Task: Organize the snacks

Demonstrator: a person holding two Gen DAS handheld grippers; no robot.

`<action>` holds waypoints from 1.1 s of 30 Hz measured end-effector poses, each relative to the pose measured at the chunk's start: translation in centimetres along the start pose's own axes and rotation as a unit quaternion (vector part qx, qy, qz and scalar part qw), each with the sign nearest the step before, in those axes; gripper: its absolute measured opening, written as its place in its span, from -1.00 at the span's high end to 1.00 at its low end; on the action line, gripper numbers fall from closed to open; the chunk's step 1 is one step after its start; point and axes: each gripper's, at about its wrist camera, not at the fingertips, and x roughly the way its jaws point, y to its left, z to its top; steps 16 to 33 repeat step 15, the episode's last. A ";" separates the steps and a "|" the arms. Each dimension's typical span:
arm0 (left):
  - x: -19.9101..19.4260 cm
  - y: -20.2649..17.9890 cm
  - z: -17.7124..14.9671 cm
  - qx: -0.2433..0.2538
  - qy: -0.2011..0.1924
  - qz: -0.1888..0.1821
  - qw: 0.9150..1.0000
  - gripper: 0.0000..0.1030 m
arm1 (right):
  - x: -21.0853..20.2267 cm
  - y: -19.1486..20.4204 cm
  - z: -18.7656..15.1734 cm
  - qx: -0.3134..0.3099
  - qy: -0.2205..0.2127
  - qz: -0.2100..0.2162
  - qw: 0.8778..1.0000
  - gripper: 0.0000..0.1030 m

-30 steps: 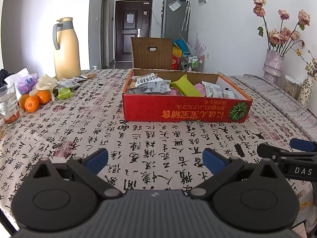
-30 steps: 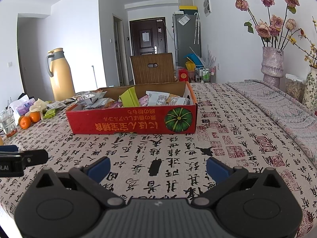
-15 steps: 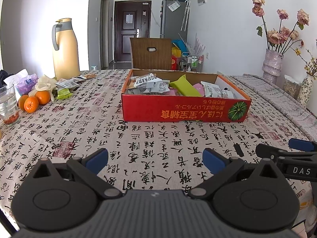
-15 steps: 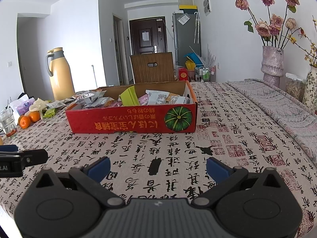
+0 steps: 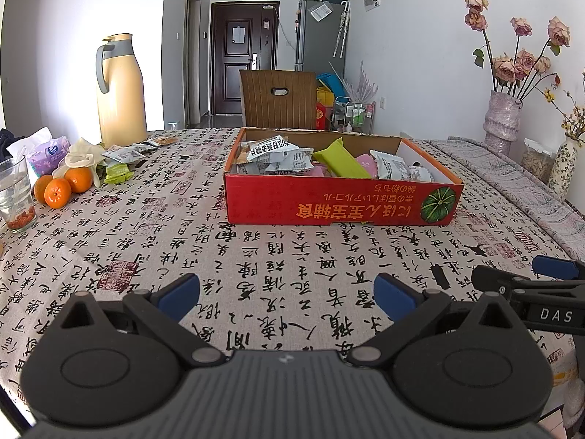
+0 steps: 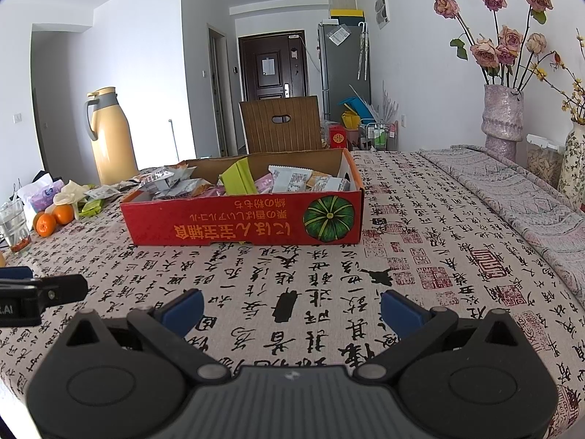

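red cardboard box (image 5: 340, 201) sits mid-worktop (image 5: 256, 267), straight ahead of both grippers and well apart from each, long axis running left to right. loose snack packets (image 5: 124, 157) lie far left beside three oranges (image 5: 58, 190), so the left gripper (image 5: 287, 292) looks nearer to them. left fingers (image 5: 179, 292) are spread wide, empty; right gripper (image 6: 290, 309) likewise wide, empty. one box; loose packets overlap, count unclear.
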 end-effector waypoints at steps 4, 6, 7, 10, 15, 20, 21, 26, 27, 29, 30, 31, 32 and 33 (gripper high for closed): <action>0.0 0.0 0.0 0.000 0.000 0.000 1.000 -1.00 | 0.0 0.0 0.0 0.000 0.000 0.000 1.000 -1.00; 0.0 0.0 0.0 0.000 0.000 0.000 1.000 -1.00 | 0.0 0.0 0.0 0.000 0.000 0.000 1.000 -1.00; 0.0 0.0 0.0 0.001 -0.001 -0.001 1.000 -1.00 | 0.0 0.0 0.0 0.000 0.000 0.000 1.000 -1.00; -0.1 -0.2 0.0 0.002 -0.002 -0.001 1.000 -1.00 | 0.0 0.0 0.0 0.000 0.000 0.000 1.000 -1.00; -0.1 -0.2 0.1 0.003 -0.006 -0.005 1.000 -1.00 | 0.0 0.0 0.0 0.000 0.001 0.000 1.000 -1.00; -0.1 -0.2 0.1 0.003 -0.006 -0.005 1.000 -1.00 | 0.0 0.0 0.0 0.000 0.001 0.000 1.000 -1.00; -0.1 -0.2 0.1 0.003 -0.006 -0.005 1.000 -1.00 | 0.0 0.0 0.0 0.000 0.001 0.000 1.000 -1.00; -0.1 -0.2 0.1 0.003 -0.006 -0.005 1.000 -1.00 | 0.0 0.0 0.0 0.000 0.001 0.000 1.000 -1.00; -0.1 -0.2 0.1 0.003 -0.006 -0.005 1.000 -1.00 | 0.0 0.0 0.0 0.000 0.001 0.000 1.000 -1.00; -0.1 -0.2 0.1 0.003 -0.006 -0.005 1.000 -1.00 | 0.0 0.0 0.0 0.000 0.001 0.000 1.000 -1.00; -0.1 -0.2 0.1 0.003 -0.006 -0.005 1.000 -1.00 | 0.0 0.0 0.0 0.000 0.001 0.000 1.000 -1.00; -0.1 -0.2 0.1 0.003 -0.006 -0.005 1.000 -1.00 | 0.0 0.0 0.0 0.000 0.001 0.000 1.000 -1.00; -0.1 -0.2 0.1 0.003 -0.006 -0.005 1.000 -1.00 | 0.0 0.0 0.0 0.000 0.001 0.000 1.000 -1.00; -0.1 -0.2 0.1 0.003 -0.006 -0.005 1.000 -1.00 | 0.0 0.0 0.0 0.000 0.001 0.000 1.000 -1.00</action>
